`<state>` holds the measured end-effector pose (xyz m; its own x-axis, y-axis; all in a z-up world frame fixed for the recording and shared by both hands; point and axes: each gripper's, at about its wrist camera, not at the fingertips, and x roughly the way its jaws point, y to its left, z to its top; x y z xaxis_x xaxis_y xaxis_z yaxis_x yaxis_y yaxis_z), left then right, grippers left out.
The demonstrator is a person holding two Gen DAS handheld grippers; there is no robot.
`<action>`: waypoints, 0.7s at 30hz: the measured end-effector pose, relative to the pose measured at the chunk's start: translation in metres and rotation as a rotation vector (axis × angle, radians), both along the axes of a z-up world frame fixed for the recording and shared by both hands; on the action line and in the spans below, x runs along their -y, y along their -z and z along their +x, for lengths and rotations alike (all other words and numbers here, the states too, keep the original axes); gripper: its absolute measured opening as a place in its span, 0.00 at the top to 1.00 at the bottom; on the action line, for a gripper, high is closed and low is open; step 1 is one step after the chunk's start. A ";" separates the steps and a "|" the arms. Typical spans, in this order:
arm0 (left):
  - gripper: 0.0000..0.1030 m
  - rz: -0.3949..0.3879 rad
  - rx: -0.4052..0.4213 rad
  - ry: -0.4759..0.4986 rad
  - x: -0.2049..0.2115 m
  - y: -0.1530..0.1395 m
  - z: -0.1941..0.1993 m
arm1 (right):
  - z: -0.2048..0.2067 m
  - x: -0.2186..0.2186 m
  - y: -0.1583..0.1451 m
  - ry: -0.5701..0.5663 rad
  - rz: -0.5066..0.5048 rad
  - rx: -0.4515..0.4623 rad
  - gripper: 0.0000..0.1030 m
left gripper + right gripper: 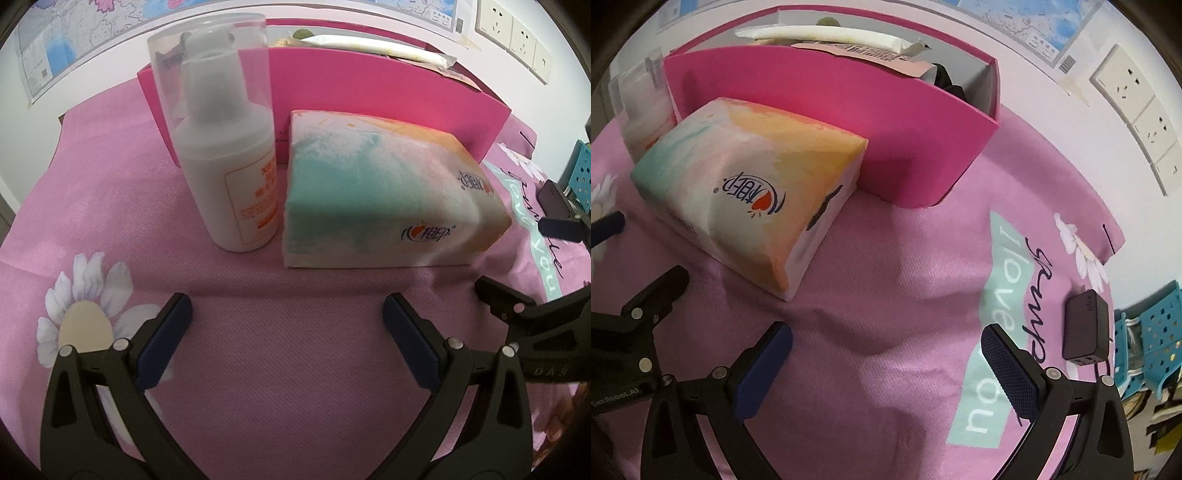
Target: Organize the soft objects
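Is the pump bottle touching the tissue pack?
Apart. The left wrist view shows a strip of pink cloth between the pump bottle and the tissue pack.

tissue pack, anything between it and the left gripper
Nothing visible: only bare pink cloth lies between the open left gripper and the tissue pack. The pump bottle stands to the pack's left, off that path.

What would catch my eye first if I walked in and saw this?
Probably the soft tissue pack, pastel green and orange, lying on the pink cloth just in front of the bright pink box. Beside it, on its left, stands a white pump bottle with a clear cap. Nearer the camera, the left tool and right tool hang open and empty.
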<state>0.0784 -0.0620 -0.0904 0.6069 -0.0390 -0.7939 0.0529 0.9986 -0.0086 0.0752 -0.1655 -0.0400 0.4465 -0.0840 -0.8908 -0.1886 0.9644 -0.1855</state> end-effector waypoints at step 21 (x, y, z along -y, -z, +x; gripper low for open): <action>0.00 -0.001 0.001 0.001 -0.003 0.001 0.000 | -0.030 0.033 0.015 0.016 0.257 0.178 0.00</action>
<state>0.0779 -0.0586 -0.0910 0.6073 -0.0404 -0.7935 0.0543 0.9985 -0.0092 0.0454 -0.1989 -0.0553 0.5980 0.1253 -0.7917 -0.1592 0.9866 0.0359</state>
